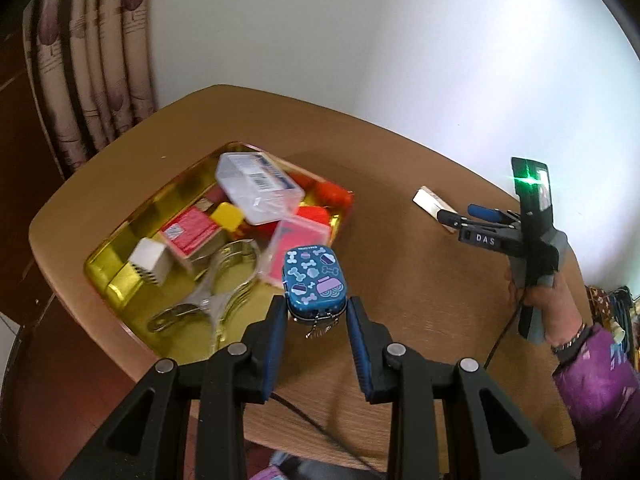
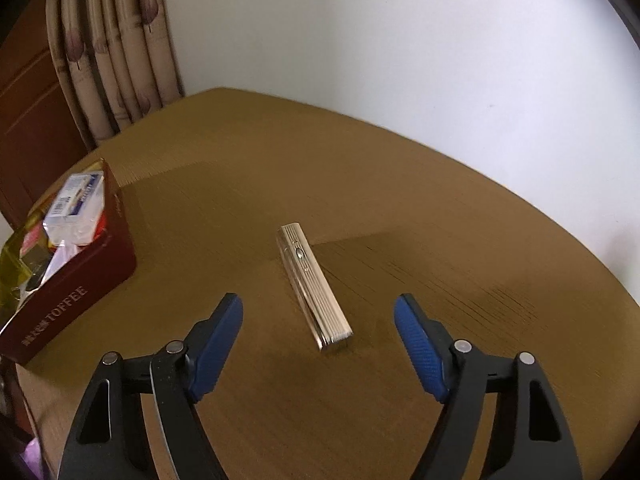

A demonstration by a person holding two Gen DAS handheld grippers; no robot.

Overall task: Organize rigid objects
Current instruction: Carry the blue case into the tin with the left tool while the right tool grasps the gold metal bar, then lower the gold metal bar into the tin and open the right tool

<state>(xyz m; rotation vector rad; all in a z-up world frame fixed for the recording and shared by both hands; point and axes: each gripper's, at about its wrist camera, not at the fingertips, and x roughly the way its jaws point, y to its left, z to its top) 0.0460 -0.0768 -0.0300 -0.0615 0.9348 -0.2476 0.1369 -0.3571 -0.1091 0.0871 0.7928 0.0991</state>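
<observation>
My left gripper (image 1: 316,308) is shut on a small blue patterned tin (image 1: 314,282) and holds it above the table beside the near right corner of the gold-lined toffee box (image 1: 120,276). The box holds a clear plastic case (image 1: 258,188), red and yellow blocks, a white cube (image 1: 150,262) and a metal clip (image 1: 212,292). My right gripper (image 2: 318,312) is open over a silver ribbed bar (image 2: 314,284) that lies on the table between its fingers. In the left wrist view the right gripper (image 1: 466,216) hovers at that bar (image 1: 430,202).
The round wooden table (image 2: 440,208) stands against a white wall. The toffee box (image 2: 76,292) sits at its left edge, red outside. A curtain (image 2: 116,48) hangs at the back left. A cable (image 1: 500,336) trails by the person's purple sleeve (image 1: 600,384).
</observation>
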